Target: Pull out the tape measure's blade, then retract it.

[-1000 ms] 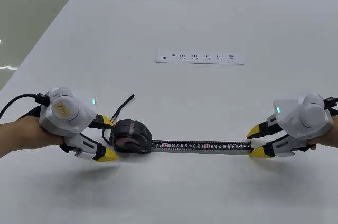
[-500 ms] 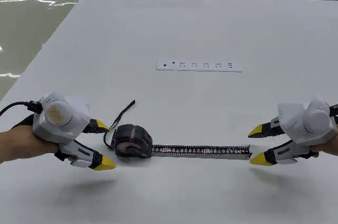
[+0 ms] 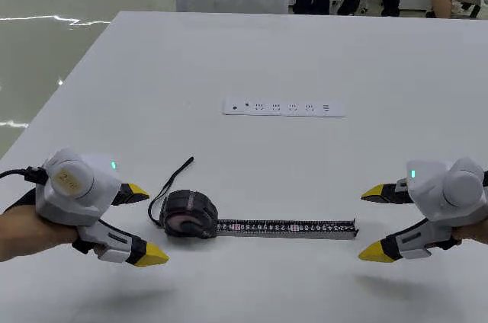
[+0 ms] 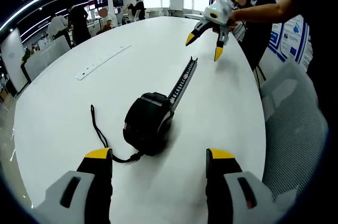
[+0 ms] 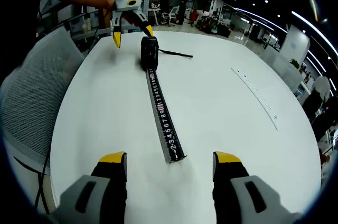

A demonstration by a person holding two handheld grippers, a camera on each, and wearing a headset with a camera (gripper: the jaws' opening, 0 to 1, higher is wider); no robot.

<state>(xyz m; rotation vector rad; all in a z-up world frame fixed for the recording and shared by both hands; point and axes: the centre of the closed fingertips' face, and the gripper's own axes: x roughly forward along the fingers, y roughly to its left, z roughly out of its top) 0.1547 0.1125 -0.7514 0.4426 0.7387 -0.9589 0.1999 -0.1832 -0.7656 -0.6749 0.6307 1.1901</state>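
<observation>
The blade is lying pulled out on the table from its case — left gripper and right gripper are hovering open, gripping nothing, one beside each end; pull-out looks done, retraction not yet begun

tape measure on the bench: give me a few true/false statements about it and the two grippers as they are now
1. The blade of the tape measure lies pulled out flat on the table. True.
2. The left gripper and the right gripper both have their jaws apart. True.
3. The right gripper pinches the blade's tip. False: the tip lies free on the table, short of that gripper.
4. The left gripper touches the tape measure. False: bare table shows between them.
5. A white power strip lies on the table beyond the tape measure. True.
</observation>
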